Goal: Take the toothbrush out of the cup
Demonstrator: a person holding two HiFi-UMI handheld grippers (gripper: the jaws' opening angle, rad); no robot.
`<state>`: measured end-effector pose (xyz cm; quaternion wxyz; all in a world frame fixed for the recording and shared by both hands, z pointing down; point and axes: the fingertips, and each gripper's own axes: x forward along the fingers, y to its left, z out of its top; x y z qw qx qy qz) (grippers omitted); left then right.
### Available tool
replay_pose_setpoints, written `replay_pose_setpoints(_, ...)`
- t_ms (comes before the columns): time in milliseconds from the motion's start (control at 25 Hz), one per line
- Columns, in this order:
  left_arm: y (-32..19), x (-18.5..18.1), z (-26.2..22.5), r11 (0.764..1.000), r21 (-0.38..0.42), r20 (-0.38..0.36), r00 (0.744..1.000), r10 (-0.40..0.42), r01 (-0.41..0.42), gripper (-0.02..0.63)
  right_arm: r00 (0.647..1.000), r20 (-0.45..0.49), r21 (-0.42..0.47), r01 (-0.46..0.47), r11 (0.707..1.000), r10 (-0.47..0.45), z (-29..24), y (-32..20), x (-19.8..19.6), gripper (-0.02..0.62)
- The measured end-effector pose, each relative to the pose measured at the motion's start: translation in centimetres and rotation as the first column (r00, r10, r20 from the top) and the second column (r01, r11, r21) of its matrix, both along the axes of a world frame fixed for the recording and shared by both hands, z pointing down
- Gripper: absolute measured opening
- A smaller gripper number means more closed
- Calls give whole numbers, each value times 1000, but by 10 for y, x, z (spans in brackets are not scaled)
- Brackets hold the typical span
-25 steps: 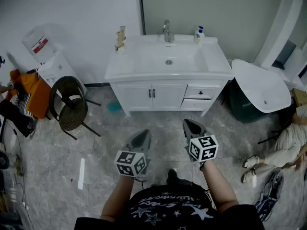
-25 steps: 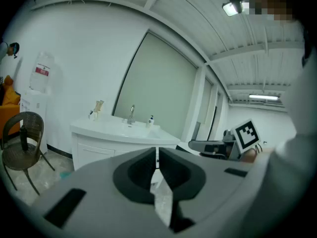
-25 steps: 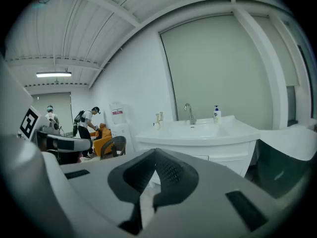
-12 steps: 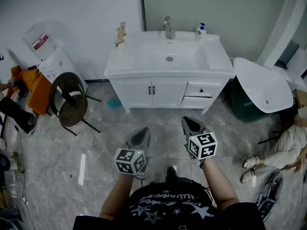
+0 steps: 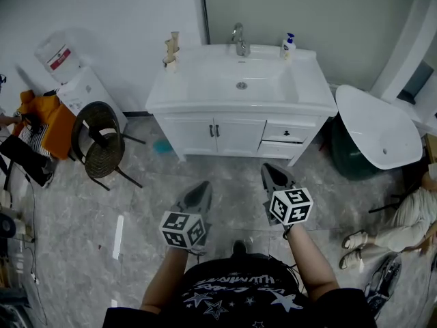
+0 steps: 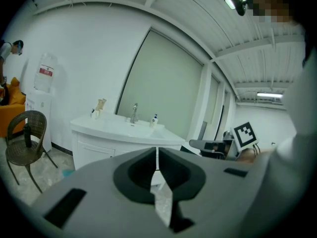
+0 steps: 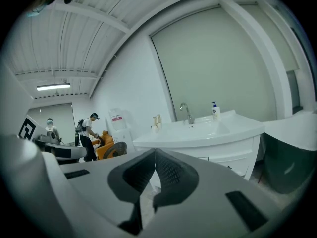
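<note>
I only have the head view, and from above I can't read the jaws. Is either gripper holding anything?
Observer: No. In the left gripper view, the left gripper has its jaws together with nothing between them.
Operator: And the right one?
Observer: In the right gripper view, the right gripper is shut and empty too.
Operator: Anyone standing nearby?
Observer: The right gripper view shows a person standing off to the left, by the water dispenser.

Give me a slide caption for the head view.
Person facing a white vanity, left gripper and right gripper shut and empty, cup at the countertop's back-left corner.
</note>
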<state>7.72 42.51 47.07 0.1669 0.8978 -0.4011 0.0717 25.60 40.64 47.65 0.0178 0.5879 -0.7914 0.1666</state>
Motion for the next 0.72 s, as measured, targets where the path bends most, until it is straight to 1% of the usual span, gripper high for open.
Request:
replay_pose_setpoints(280,-5,7,0,998,0,1,998,-63,63,28,999,8,6,40,999,-41,1,-17,15,14)
replay_pose_setpoints(440,-6,5,-2,996,1,9,996,-88,88,28,998,11,10,60,998,-60,0,-21,14,14)
replay_pose_setpoints(720,-14,-2,-1,993,-3,12,993,-115,115,28,996,15,-12,87,996,-87,8,-27,8,15)
